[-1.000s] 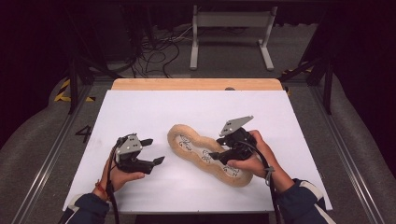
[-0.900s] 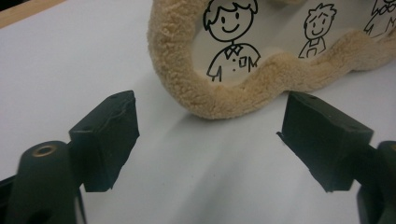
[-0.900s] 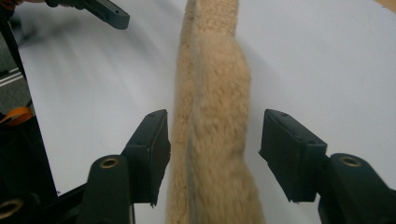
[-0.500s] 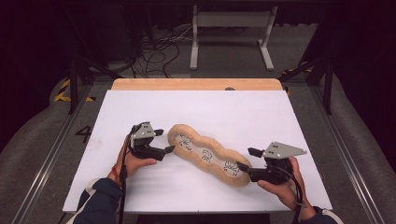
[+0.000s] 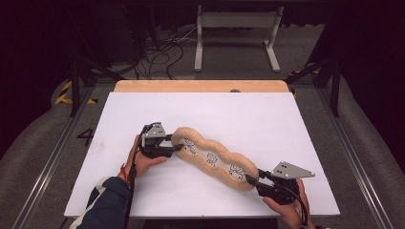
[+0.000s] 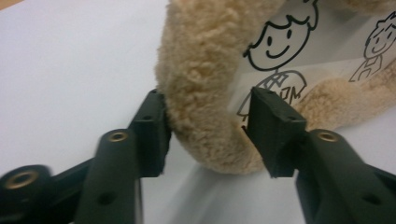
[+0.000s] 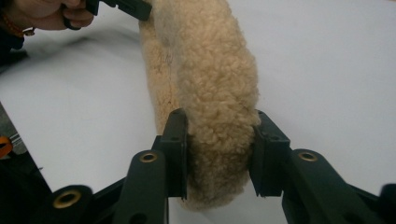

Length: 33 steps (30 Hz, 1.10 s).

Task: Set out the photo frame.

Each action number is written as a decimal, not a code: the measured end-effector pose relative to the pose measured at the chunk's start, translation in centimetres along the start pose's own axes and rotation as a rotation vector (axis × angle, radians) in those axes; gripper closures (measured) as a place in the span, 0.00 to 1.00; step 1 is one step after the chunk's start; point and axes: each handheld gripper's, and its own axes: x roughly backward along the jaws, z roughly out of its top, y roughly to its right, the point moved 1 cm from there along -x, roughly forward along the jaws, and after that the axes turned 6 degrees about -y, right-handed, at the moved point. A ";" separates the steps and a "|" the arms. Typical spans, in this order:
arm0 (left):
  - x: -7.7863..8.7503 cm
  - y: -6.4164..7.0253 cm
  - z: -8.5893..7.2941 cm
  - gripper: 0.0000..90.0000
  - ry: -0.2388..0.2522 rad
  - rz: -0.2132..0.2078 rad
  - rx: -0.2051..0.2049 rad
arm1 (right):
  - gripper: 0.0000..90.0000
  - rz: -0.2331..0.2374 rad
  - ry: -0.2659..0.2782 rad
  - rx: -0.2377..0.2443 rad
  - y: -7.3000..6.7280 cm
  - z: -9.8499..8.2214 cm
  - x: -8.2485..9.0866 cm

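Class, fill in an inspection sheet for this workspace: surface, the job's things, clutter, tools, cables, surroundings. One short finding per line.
Surface: white board on a wooden table, bare apart from the job's thing.
Job's things: long fleecy tan cushion with cartoon figures, lying diagonally.
Clutter: nothing seen.
Tools: left tool has just been closing on the cushion's upper-left rim, pads touching the fleece; right tool has just been closing on its lower-right end, pads pressed into it.
Cables: one trails from each tool; a tangle lies on the floor beyond the table.
Surroundings: dark room, metal stand behind, floor rails at the sides.
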 end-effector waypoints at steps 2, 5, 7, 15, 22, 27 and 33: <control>0.3 -0.1 -0.2 0.67 -0.007 -0.002 0.009 | 0.73 -0.008 0.022 -0.015 0.2 -0.1 -0.3; 0.7 0.2 -0.4 0.67 -0.015 0.008 0.010 | 0.73 -0.019 0.023 -0.007 0.5 0.1 -0.6; 1.0 0.4 -0.7 0.67 -0.016 0.011 0.012 | 0.73 -0.016 0.024 0.002 0.9 0.2 -0.7; 2.2 1.8 -1.9 0.65 -0.018 0.038 0.028 | 0.73 -0.018 0.036 0.048 2.2 0.8 -1.5; 3.1 2.8 -2.8 0.64 -0.021 0.050 0.021 | 0.73 -0.024 0.039 0.061 2.8 1.2 -2.0; 3.3 3.1 -2.8 0.63 -0.025 0.062 0.008 | 0.71 -0.024 0.045 0.052 3.0 1.2 -2.2; 3.5 2.9 -2.7 0.61 0.001 0.083 -0.019 | 0.58 -0.032 0.075 0.039 3.1 1.0 -1.7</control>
